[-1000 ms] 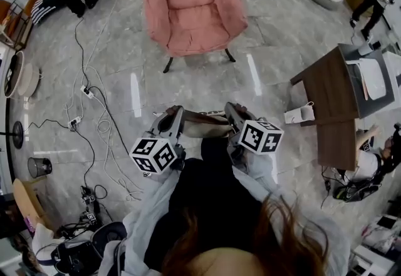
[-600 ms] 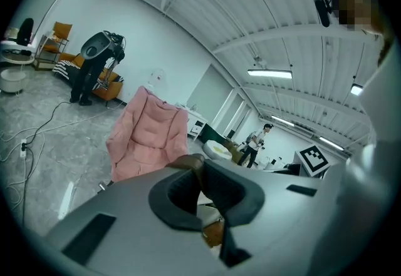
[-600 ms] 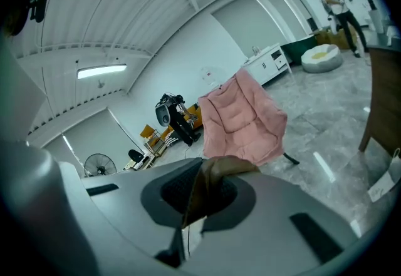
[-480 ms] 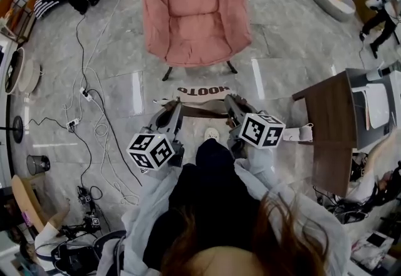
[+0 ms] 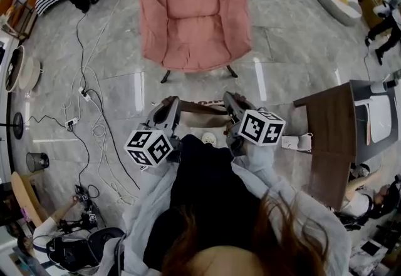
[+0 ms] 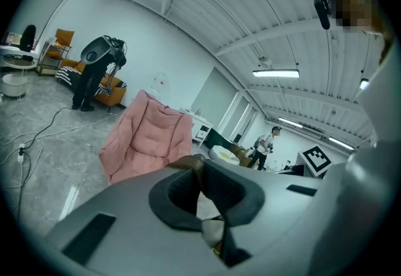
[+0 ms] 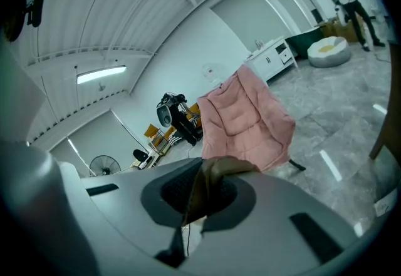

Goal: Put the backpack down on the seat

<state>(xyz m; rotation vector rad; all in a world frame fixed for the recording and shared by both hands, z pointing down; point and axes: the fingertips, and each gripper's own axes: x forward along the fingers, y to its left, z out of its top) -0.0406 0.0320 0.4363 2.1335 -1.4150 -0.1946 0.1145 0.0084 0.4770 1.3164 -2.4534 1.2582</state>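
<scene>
Holding the backpack [image 5: 204,118] up by its brown strap [image 5: 199,106], in front of the pink chair [image 5: 191,12] and still short of its seat [image 5: 194,49]. Pinches one end of the strap in the left gripper [image 5: 169,103], jaws all but together on it, and the other end in the right gripper [image 5: 230,99], jaws squeezed fully onto it. Carries the bag clear of the floor.

Stands nearer the chair than a second ago: shows it larger in the head view, front legs closer to both grippers. Puts the approach almost at its end, judging by that; leaves lifting the bag over the seat's front edge, lowering and letting go. Passes floor cables [image 5: 94,112] left of the chair and a wooden table [image 5: 332,137] to its right, neither in the way.
</scene>
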